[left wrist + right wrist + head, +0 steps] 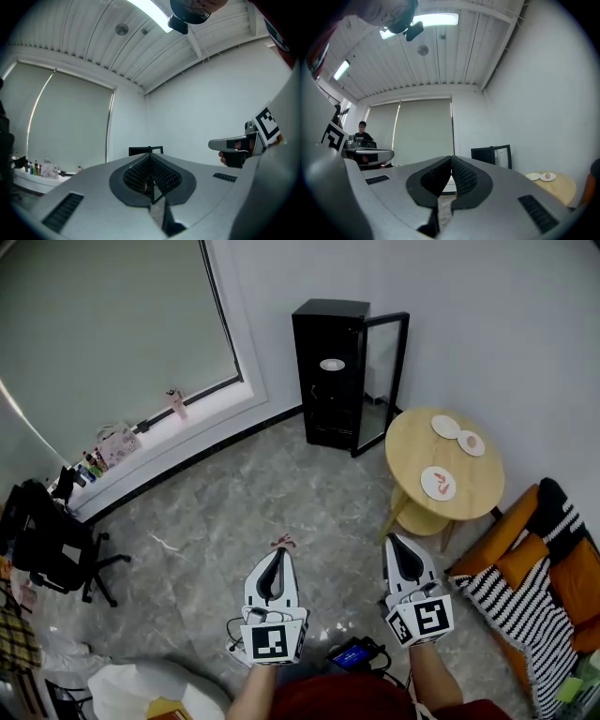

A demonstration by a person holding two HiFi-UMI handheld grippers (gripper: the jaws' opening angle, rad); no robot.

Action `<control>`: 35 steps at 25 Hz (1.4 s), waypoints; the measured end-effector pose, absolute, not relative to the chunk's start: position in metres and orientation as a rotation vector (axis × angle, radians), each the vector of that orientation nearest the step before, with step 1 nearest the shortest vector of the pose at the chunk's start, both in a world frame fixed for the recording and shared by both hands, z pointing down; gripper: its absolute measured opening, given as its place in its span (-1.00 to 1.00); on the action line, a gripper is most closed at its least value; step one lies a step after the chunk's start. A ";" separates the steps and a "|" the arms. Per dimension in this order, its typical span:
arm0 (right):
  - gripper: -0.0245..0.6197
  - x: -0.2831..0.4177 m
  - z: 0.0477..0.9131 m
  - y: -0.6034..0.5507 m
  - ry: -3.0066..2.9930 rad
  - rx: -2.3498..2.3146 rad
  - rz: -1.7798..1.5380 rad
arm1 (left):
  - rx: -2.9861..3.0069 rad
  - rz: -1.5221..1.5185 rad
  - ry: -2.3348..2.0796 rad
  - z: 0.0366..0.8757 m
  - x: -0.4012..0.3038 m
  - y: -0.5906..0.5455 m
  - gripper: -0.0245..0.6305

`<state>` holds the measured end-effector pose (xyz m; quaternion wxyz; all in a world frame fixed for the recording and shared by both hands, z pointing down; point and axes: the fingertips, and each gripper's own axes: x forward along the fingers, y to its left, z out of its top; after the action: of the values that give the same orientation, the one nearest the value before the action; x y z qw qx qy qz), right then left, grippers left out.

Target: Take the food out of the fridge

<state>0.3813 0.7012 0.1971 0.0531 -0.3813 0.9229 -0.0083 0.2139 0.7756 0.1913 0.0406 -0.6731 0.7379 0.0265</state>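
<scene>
Head view: black fridge (323, 399), door open, beside round wooden counter (412, 448) bearing 3 white plates (438, 484).
Left gripper (278, 557): pressed together, empty.
Right gripper (396, 545): pressed together, empty.

Round wooden table (480, 479) by the wall — black office chair (49, 547) far left, striped throw (520, 601) right

Inside the open fridge (323, 390) only a pale oval item (332, 364) shows, too small to name; the lower shelves (328, 413) are dark. What lies on the plates (438, 483) of the round tabletop (410, 444) is equally unclear (reddish specks). The orange seat (562, 582) is cut by the right edge.
</scene>
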 end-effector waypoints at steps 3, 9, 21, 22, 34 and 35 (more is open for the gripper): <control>-0.85 0.376 0.197 0.692 2.806 -1.151 -0.034 | -2.067 0.035 2.265 0.197 0.208 0.769 -0.88; -0.86 0.359 0.203 0.672 2.803 -1.169 -0.027 | -2.068 0.140 2.263 0.196 0.191 0.744 -0.88; -0.85 0.296 0.201 0.613 2.797 -1.232 -0.027 | -2.143 0.021 2.198 0.202 0.131 0.675 -0.88; -0.85 0.290 0.200 0.608 2.794 -1.233 -0.026 | -2.148 0.028 2.194 0.201 0.125 0.670 -0.88; -0.85 0.204 0.191 0.557 2.768 -1.284 0.006 | -2.174 0.175 2.175 0.190 0.039 0.614 -0.88; -0.85 0.198 0.191 0.553 2.764 -1.292 0.009 | -2.180 0.164 2.168 0.190 0.033 0.610 -0.88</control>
<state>0.1982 0.5531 0.1907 0.0451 -0.4230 0.9050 0.0029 0.0326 0.6095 0.1904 0.0313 -0.7076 0.7039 0.0534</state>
